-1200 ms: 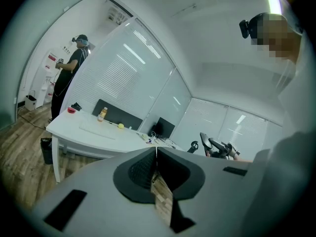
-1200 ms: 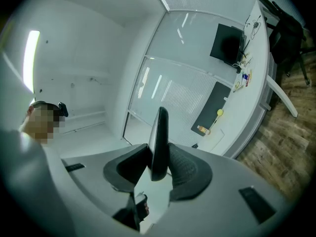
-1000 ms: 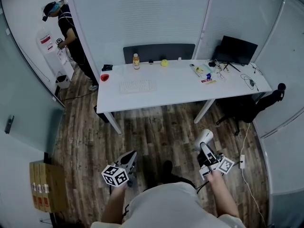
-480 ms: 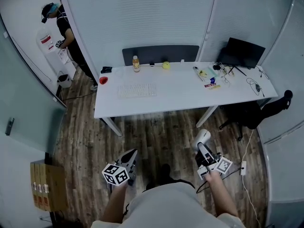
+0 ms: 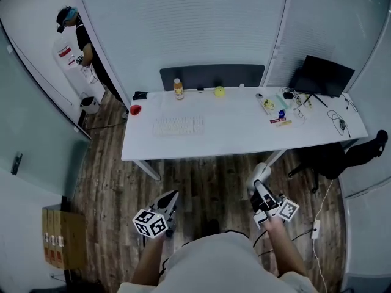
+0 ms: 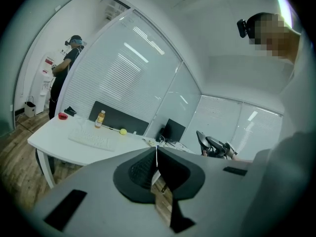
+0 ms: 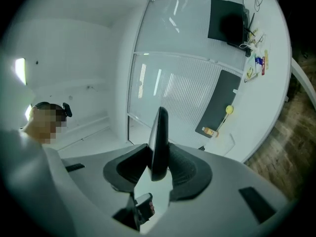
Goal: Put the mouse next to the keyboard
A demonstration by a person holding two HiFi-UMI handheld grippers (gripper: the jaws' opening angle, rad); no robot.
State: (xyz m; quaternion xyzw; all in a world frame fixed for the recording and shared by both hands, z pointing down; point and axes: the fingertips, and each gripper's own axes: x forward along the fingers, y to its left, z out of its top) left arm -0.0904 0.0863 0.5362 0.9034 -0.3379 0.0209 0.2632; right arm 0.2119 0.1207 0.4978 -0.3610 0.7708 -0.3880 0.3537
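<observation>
Two grippers, one doing the work: the left gripper (image 5: 169, 199) is sitting pinched shut on nothing, while the right gripper (image 5: 261, 187) is clamping the mouse (image 5: 261, 174) edge-on, well short of the table (image 5: 244, 133). That hold is looking thin to me, so the mouse is risking twisting out and dropping on the floor. Farther off, the keyboard (image 5: 177, 126) is lying near the bottle (image 5: 178, 89) — coming in wide could be tipping it.

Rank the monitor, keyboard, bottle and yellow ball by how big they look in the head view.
1. monitor
2. keyboard, only slightly smaller
3. bottle
4. yellow ball
All four sit on the same table at a similar distance, so nearness hardly skews the order.
</observation>
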